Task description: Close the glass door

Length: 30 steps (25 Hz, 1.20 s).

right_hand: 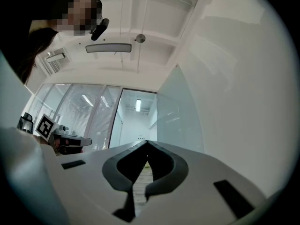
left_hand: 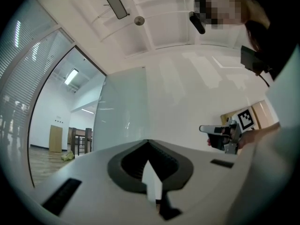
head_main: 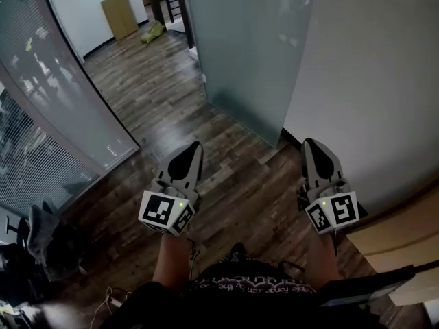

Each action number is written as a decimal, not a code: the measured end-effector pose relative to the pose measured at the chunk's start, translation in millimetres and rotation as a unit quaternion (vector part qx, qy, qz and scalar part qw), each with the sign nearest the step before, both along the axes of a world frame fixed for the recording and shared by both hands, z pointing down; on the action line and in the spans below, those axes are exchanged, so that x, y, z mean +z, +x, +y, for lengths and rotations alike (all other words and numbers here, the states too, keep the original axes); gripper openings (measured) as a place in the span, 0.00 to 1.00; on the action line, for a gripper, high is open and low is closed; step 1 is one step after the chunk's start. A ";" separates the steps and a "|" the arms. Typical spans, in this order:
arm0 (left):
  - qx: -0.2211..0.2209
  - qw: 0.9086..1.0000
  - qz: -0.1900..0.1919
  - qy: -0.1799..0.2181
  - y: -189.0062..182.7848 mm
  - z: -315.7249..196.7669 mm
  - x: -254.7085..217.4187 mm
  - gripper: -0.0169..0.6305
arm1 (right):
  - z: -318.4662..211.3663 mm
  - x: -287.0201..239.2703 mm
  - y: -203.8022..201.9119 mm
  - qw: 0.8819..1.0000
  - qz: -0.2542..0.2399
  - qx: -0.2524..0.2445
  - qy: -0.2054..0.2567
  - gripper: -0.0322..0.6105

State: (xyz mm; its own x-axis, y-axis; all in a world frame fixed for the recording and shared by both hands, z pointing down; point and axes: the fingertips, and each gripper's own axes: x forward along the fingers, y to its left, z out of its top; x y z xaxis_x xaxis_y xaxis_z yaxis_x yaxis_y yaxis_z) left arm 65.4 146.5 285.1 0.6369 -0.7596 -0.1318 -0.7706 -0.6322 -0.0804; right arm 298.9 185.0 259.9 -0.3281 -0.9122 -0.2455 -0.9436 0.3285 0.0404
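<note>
From where I stand, the left tool [head_main: 194, 149] and right tool [head_main: 310, 144] are carried side by side, both pinched together on nothing, probably because the frosted glass door [head_main: 250, 53], swung open far ahead beside the right-hand wall [head_main: 377, 81], isn't yet within reach.

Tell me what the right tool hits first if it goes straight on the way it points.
Likely the glass door, near its free edge. The right tool, shut, aims about at that edge, with the open doorway just left of it; depth is unclear, so it might slip past.
</note>
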 end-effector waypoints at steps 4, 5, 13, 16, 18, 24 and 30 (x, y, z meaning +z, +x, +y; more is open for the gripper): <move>0.017 1.000 0.004 -0.002 9.7 -31.1 1.6 0.01 | -27.4 5.8 14.5 1.000 0.008 0.025 -0.011 0.06; 0.021 1.000 0.007 -0.006 12.7 -36.6 3.4 0.01 | -33.0 8.2 15.9 1.000 0.011 0.024 -0.014 0.06; 0.031 0.999 0.010 -0.027 49.3 -106.9 20.0 0.01 | -107.6 26.1 52.7 0.999 -0.016 0.037 -0.034 0.06; 0.029 0.999 0.011 -0.016 67.1 -146.8 13.6 0.01 | -148.5 31.8 75.3 0.998 -0.017 0.048 -0.042 0.05; 0.028 0.999 0.012 -0.009 79.0 -172.0 9.3 0.01 | -176.2 34.7 94.8 0.997 -0.022 0.061 -0.051 0.05; 0.010 1.000 0.015 -0.003 114.0 -235.0 -1.0 0.01 | -239.4 27.6 128.4 0.999 0.004 0.035 -0.032 0.05; 0.013 1.000 -0.002 -0.017 133.5 -279.6 16.3 0.01 | -291.2 41.4 133.9 0.999 -0.009 -0.027 -0.044 0.05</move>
